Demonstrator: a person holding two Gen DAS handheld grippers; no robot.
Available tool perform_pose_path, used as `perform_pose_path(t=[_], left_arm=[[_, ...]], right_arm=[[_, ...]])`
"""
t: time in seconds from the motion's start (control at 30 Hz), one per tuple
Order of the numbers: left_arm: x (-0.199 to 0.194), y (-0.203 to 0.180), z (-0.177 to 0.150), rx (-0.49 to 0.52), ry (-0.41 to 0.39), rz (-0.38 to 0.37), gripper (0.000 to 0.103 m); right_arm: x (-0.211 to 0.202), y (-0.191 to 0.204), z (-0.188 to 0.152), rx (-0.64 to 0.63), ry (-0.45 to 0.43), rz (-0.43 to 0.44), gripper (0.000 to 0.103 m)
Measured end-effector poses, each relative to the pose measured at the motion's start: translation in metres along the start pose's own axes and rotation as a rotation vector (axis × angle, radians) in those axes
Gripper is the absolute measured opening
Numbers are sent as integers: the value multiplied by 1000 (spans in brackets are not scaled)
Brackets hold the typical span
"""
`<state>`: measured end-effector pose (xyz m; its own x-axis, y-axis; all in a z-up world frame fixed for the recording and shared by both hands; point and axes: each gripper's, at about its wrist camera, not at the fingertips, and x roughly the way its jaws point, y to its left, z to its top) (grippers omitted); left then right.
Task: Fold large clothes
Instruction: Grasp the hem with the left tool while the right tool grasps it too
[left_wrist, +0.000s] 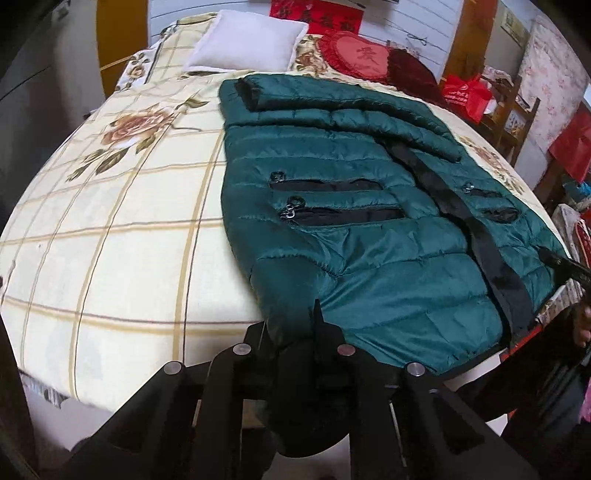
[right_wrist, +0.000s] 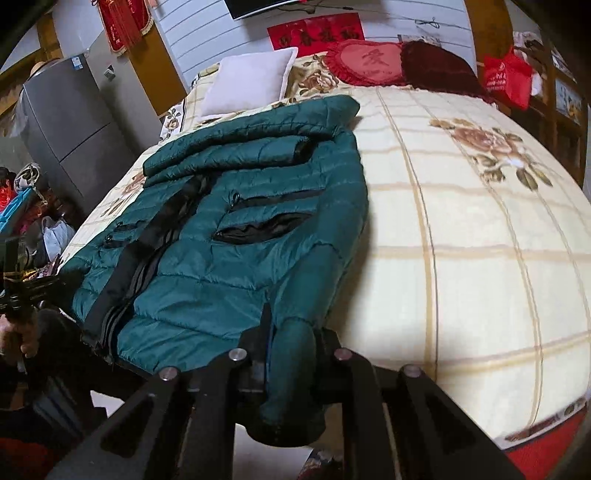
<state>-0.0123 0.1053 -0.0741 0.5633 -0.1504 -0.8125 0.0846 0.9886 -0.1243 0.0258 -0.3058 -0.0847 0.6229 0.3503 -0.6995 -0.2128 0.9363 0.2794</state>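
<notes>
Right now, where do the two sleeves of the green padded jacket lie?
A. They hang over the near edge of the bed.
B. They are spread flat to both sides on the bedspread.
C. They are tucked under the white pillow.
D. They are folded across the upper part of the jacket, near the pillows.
D: in both wrist views the sleeves lie folded across the far, upper part of the green jacket, short of the white pillow.

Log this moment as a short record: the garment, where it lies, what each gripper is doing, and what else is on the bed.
garment: green puffer jacket, front up, sleeves folded across the chest
surface: bed with floral checked cover
left gripper: shut on the jacket's hem corner
right gripper: shut on the other hem corner
also on bed: white pillow, red heart cushion
</notes>
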Motion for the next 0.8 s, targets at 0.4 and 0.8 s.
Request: perform_pose_path(t=[0.4,0.8], left_arm=[[17,14,-19,-107,-19,-62,41],[18,6,-25,-79,-78,-55,48]], right_arm=[[11,-2,-26,67,27,4,76],[16,3,-35,69,-57,-41,39]])
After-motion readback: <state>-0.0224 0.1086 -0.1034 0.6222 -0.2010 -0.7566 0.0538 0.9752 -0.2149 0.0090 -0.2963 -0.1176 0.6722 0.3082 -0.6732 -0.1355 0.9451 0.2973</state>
